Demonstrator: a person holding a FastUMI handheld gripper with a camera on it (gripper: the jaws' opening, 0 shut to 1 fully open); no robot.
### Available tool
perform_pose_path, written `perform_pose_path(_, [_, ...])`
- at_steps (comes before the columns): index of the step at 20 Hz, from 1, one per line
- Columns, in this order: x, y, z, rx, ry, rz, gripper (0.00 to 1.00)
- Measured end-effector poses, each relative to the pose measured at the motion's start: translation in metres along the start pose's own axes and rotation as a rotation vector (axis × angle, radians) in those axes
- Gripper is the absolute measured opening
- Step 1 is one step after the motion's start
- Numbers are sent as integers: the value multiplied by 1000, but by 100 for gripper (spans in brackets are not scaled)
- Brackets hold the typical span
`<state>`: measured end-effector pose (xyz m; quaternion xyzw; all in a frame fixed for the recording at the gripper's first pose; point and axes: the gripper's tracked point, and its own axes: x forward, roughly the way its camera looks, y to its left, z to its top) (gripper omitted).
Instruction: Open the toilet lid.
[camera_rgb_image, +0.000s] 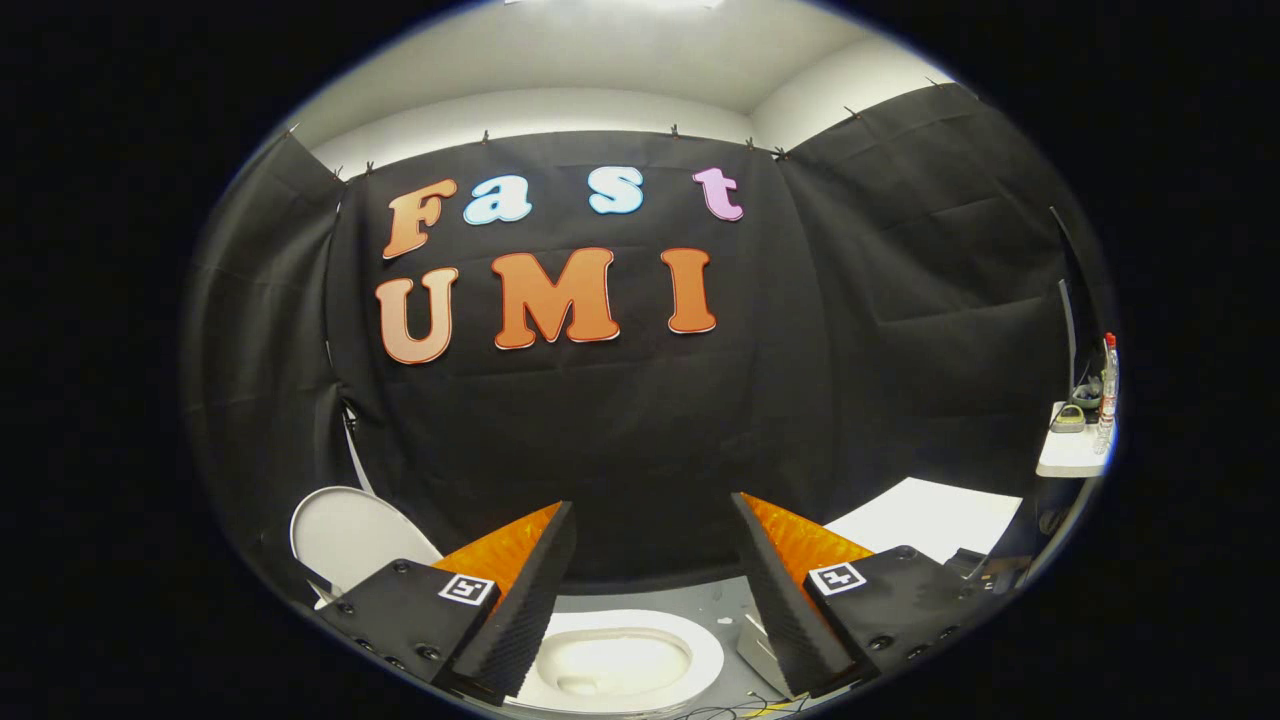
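Note:
The white toilet bowl (620, 662) lies below and between my two fingers, its oval rim and hollow showing from above. The white lid (350, 535) stands raised to the left of the bowl, beyond my left finger, leaning toward the black cloth wall. My gripper (652, 505) is open, its black and orange fingers spread wide with nothing between them. It hangs above the bowl and touches neither the bowl nor the lid.
Black cloth walls close in ahead and on both sides. A white board (930, 515) lies on the floor to the right. A small white shelf (1070, 452) with a bottle (1108, 385) stands far right. A grey box (755, 645) and cables sit beside the bowl.

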<state>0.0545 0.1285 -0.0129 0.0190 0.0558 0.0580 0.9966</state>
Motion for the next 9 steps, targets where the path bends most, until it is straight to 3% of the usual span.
perform_pose_path(9, [1, 7, -1, -14, -4, -1, 98])
